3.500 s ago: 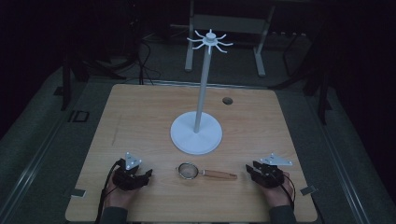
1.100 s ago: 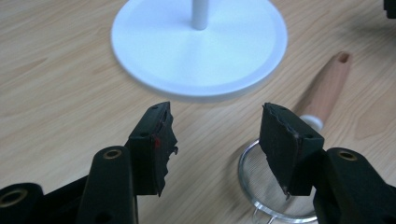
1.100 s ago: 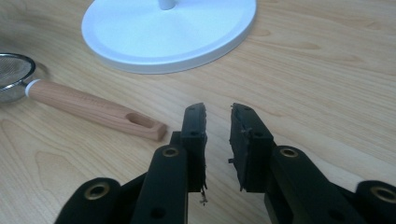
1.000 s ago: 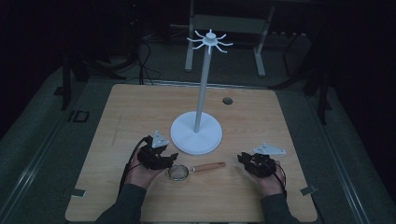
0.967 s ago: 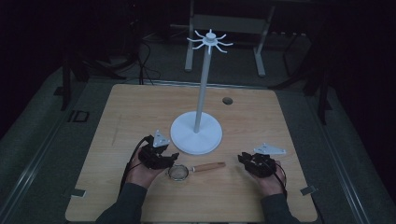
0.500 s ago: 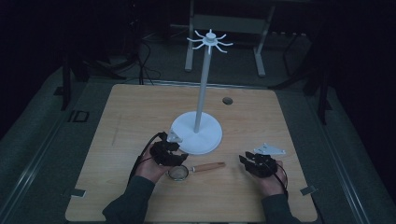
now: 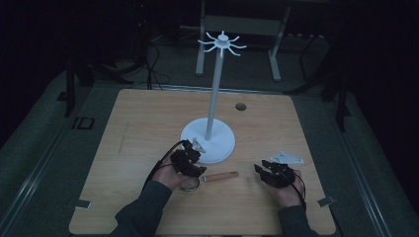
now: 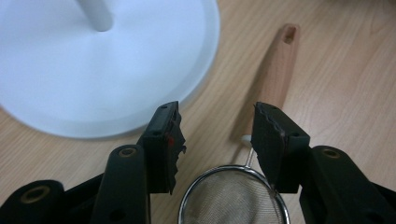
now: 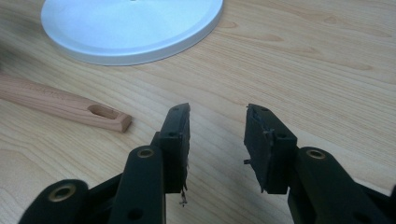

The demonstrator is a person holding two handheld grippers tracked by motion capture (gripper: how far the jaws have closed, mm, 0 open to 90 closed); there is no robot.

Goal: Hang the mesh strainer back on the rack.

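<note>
The left gripper [image 8: 217, 135] hovers with jaws apart above one small strainer [image 8: 233, 196]; its round wire-mesh bowl holds nothing and lies just under the fingertips, and its wooden handle [image 8: 278, 70] runs forward past the right jaw. One white stand [image 7: 212, 133] rises just beyond. The right gripper [image 9: 217, 140] holds its jaws apart over bare table [image 9: 303, 70], with the handle's slotted end left of its fingers.

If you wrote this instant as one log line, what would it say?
left tongs: open over strainer, near its wooden handle | right tongs: open, empty | hook stand: upright on table
</note>
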